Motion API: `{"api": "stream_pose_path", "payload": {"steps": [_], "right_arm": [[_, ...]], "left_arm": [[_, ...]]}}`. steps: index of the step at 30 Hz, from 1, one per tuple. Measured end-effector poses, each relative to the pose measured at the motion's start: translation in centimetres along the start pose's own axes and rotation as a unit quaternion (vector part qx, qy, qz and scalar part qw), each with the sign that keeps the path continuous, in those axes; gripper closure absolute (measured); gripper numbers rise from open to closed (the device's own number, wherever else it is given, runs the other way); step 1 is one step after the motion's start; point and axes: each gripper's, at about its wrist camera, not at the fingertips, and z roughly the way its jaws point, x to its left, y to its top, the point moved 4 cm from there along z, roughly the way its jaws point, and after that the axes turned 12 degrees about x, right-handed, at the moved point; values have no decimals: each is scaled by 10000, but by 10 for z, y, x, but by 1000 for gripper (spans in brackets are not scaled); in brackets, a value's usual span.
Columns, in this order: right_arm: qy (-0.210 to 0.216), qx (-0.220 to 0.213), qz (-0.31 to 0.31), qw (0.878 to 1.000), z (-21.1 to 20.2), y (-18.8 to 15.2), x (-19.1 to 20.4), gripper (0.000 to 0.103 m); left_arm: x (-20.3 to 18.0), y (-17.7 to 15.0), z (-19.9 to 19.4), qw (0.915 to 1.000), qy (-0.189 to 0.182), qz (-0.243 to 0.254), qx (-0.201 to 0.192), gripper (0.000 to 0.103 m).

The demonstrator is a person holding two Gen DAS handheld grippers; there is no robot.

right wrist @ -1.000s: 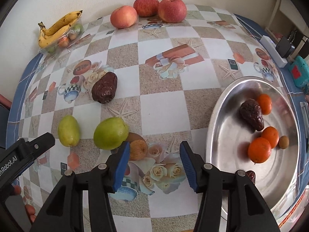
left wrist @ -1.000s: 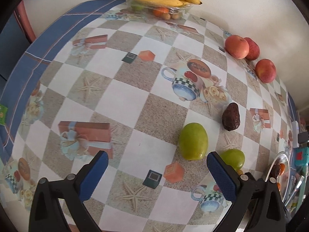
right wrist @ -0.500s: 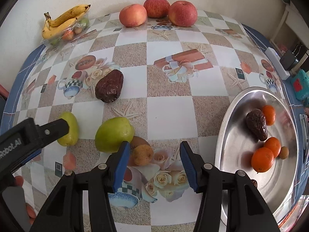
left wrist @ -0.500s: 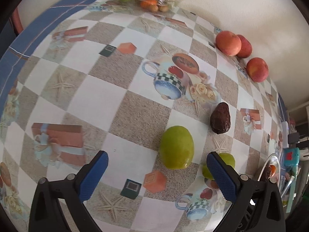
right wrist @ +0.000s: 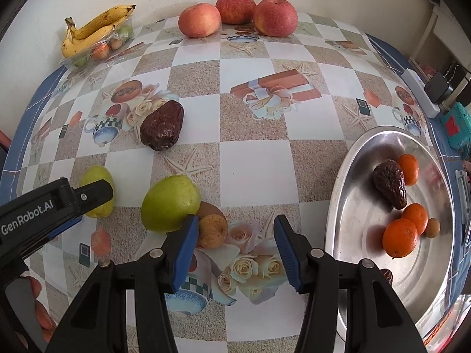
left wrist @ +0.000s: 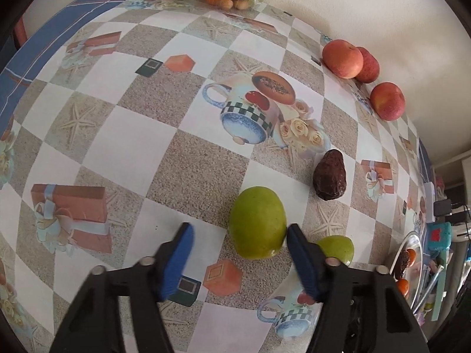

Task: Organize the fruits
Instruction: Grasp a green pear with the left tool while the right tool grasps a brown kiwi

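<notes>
Since a second ago our left gripper (left wrist: 238,253) has dropped toward the oval green mango (left wrist: 258,222) and its blue-padded fingers (left wrist: 300,260) have narrowed from wide; the right pad sits just at the mango's side, the left pad apart, so nothing is gripped yet. We judge this the pick step; next we close squarely and lift. Our right gripper (right wrist: 234,245) hangs part open, empty, beside a small tan fruit (right wrist: 212,230). Only the right wrist view shows the round steel tray (right wrist: 347,206) fully, well right of the mango, holding oranges (right wrist: 399,237).
</notes>
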Motion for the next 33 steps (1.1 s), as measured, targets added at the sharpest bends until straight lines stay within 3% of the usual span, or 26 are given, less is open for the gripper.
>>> {"api": "stream_pose_path", "payload": {"steps": [4, 18, 21, 33], "right_arm": [[136, 25, 28, 9999, 1, -2, 0, 52], [572, 161, 67, 9982, 1, -5, 4, 67], [796, 231, 45, 9965, 4, -6, 6, 81], [1177, -28, 24, 9930, -19, -3, 7, 89]], "left_arm": [[-7, -1, 0, 9998, -143, 125, 39, 61], [1, -9, -3, 9990, -17, -232, 379, 61], [3, -11, -3, 9985, -102, -307, 440, 61], [-3, -13, -20, 9988, -292, -281, 289, 62]]}}
